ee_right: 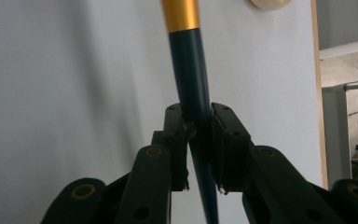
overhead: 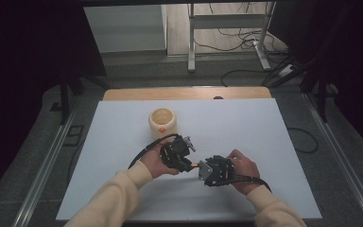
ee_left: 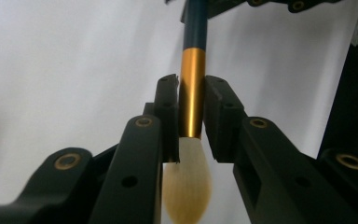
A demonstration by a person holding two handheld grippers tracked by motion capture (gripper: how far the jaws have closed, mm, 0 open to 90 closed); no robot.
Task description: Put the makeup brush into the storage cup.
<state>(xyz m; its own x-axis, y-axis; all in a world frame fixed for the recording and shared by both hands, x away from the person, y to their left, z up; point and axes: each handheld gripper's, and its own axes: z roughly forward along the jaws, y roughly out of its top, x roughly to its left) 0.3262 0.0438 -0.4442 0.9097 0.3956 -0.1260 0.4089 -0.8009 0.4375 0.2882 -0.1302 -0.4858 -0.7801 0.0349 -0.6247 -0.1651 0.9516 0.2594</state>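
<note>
Brush held between two grippers
Left gripper [ee_left: 191, 116] clamps the brush [ee_left: 192, 93] ferrule; right gripper [ee_right: 198, 135] clamps its handle, apparently a handover above the worktop [overhead: 123, 142].

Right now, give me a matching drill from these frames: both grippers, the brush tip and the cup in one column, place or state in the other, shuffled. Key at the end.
Column 1
1. left gripper
2. right gripper
3. brush bristles
4. cream cup

Column 2
A. stands alone on the white table, beyond both hands
B. shut on the dark blue handle
C. shut on the gold ferrule
D. pale tuft, sticking out behind the fingers toward the camera

Pairs: 1-C, 2-B, 3-D, 4-A
</note>
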